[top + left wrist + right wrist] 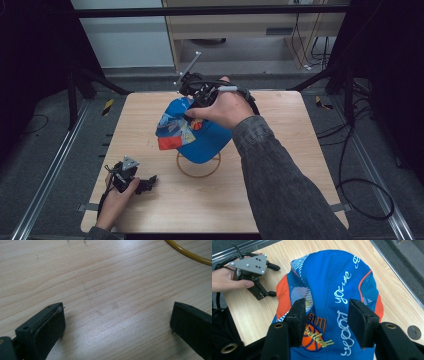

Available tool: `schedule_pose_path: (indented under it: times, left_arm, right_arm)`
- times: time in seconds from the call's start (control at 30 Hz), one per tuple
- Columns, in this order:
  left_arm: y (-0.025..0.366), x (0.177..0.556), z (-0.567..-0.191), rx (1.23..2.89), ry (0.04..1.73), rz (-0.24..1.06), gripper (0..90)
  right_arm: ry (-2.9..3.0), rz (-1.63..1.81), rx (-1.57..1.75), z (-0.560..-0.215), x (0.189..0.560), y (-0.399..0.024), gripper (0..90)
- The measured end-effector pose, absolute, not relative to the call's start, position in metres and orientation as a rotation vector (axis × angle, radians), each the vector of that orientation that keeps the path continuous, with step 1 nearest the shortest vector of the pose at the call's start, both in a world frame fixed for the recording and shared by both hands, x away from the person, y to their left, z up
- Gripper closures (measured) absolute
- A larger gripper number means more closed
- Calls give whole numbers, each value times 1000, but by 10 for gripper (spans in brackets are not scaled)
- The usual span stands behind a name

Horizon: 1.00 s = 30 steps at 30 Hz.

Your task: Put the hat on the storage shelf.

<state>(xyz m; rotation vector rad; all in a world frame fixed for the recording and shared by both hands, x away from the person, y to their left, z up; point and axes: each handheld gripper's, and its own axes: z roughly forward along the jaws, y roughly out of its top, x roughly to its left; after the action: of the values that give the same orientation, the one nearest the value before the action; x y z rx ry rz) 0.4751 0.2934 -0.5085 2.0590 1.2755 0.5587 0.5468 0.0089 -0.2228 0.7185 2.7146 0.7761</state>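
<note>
While the person's left hand (116, 200) rests at the near left corner of the pale wooden table (280, 200), the left gripper (146, 184) it holds lies low on the boards, its two black jaws spread wide with bare wood grain between them. Its own view shows both pads apart and a curve of the thin yellow ring (190, 255) beyond them. That ring (198, 167) lies flat on the table just past the left gripper, toward the middle, and nothing sits inside the part of it I can see. Over the ring's far edge hangs the blue fabric cap with orange panels, white lettering and a basketball emblem (192, 132). Above and behind the ring, the right hand (225, 107), reaching from a grey sleeve (280, 175), steers the right gripper (325, 315) onto the cap (337, 285). The jaws stand apart on either side of the crown; whether they actually pinch the cloth I cannot tell.
</note>
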Motion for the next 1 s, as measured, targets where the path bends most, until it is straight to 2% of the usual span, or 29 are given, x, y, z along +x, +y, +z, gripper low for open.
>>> schedule_pose_path:
  times: [0.67, 0.8, 1.0]
  left_arm:
    - [294, 475, -508, 2062, 1274, 558, 0]
    - [293, 475, -508, 2061, 1275, 556, 0]
    - [293, 475, -508, 2059, 1276, 557, 0]
  right_arm:
    - [2605, 907, 756, -220, 535, -19, 112]
    - [2571, 964, 777, -222, 535, -30, 76]
    - [2525, 1027, 810, -222, 533, -50, 68]
